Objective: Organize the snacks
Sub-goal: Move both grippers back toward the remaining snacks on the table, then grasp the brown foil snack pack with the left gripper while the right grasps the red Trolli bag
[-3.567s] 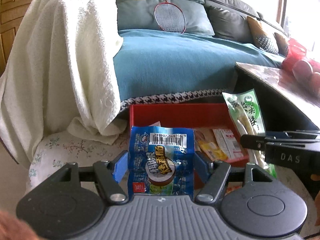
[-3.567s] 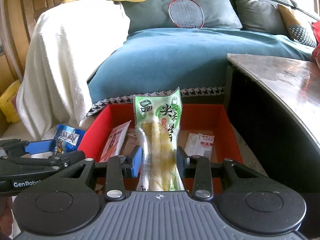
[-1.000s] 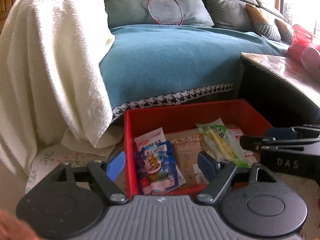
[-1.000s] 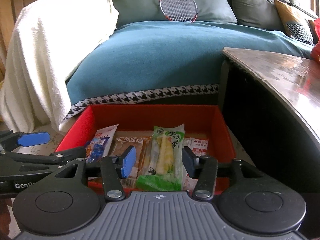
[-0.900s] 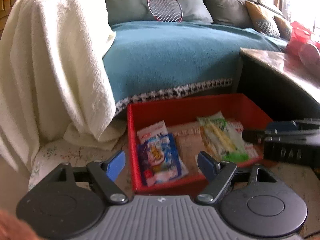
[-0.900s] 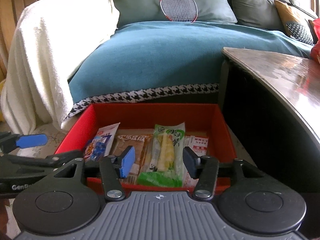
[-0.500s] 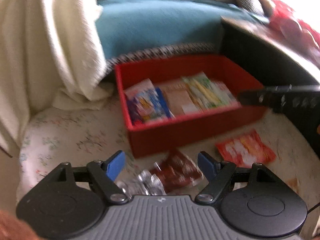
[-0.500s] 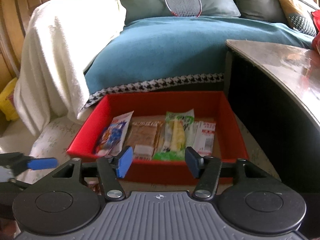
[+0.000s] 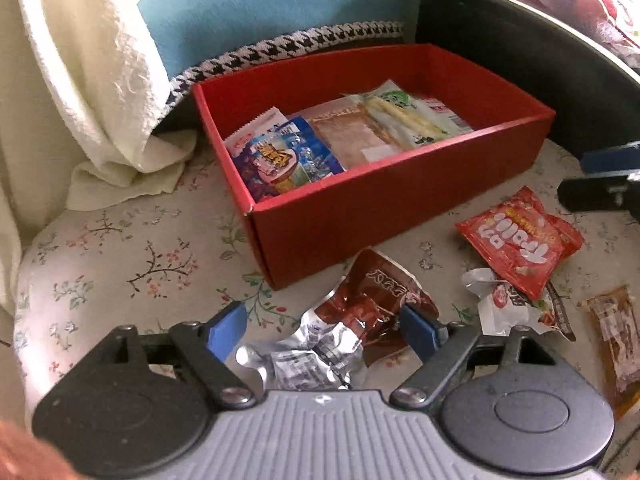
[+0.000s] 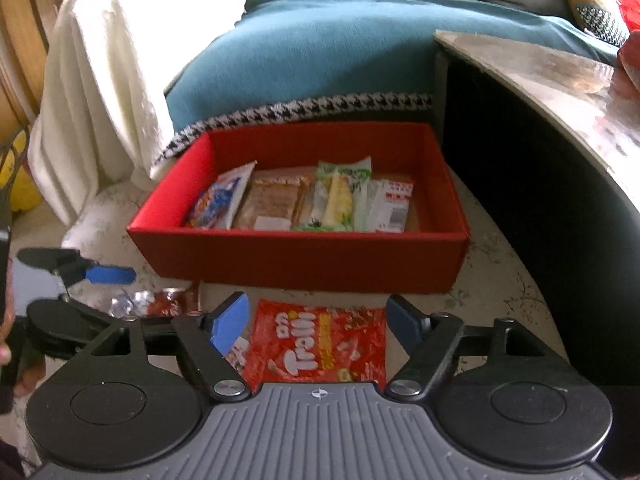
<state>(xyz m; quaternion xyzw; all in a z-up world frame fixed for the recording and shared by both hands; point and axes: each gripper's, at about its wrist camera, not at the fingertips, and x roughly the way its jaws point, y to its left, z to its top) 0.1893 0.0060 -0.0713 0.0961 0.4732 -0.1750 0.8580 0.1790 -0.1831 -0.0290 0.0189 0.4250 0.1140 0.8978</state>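
A red box [image 9: 376, 196] [image 10: 304, 260] on the floral cushion holds several snack packs, among them a blue pack [image 9: 280, 158] and a green bamboo-shoot pack [image 9: 400, 114] [image 10: 340, 196]. My left gripper [image 9: 324, 330] is open over a crumpled brown-and-silver snack pack [image 9: 360, 320], its fingers either side of it. My right gripper [image 10: 316, 320] is open above a red Trolli candy pack [image 10: 320, 344] [image 9: 520, 240] lying in front of the box.
More packs lie loose on the cushion: a white-and-red one [image 9: 504, 304] and a brown one [image 9: 616, 336]. A dark table [image 10: 560, 120] stands to the right. A sofa with a blue cover [image 10: 312, 52] and a white towel [image 10: 120, 60] lies behind.
Both grippers released their packs into the box, then pulled back and tilted down. The loose packs in front of the box have come into view under them.
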